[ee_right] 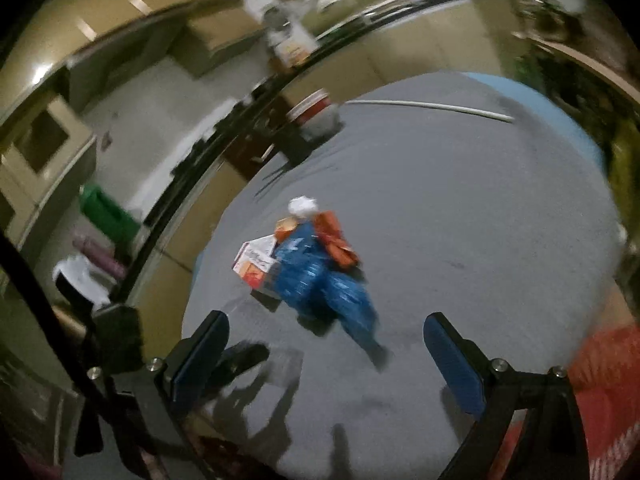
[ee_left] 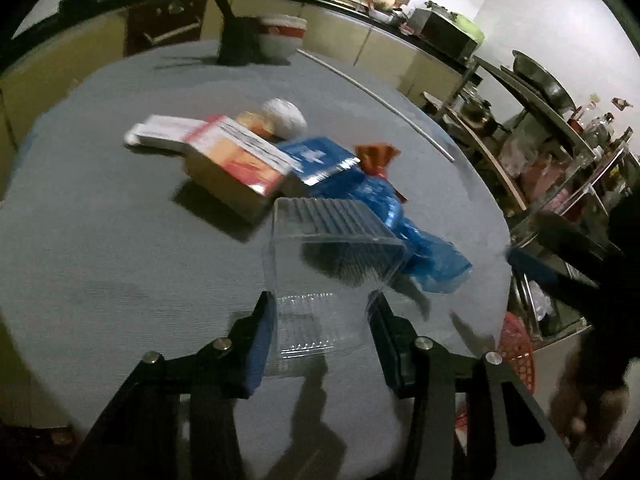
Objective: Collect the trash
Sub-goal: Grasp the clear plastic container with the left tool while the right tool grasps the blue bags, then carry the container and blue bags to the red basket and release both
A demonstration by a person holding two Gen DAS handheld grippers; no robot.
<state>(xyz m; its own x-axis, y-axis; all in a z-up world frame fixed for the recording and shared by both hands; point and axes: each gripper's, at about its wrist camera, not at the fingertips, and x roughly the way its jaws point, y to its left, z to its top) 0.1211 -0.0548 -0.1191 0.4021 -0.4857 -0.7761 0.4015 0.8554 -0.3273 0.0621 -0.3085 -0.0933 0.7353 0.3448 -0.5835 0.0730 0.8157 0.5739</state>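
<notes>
Where grey table (ee_left: 100,240) fills kitchen: left gripper (ee_left: 322,316) clamping empty clear box (ee_left: 320,264) beside blue bag (ee_left: 400,224); right gripper (ee_right: 326,344) agape, empty.

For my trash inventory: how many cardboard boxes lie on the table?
3, in one cluster: a white box at the far left, an orange-and-white box in the middle, a blue box beside it. Others may hide beneath the blue plastic bag.

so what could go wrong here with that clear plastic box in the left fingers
The clear plastic box is thin and held only at its lower part by the left gripper, so it could buckle or slip out. It also sits close to the blue plastic bag and could drag it along. The right gripper is open and holds nothing, so it gives no support.
</notes>
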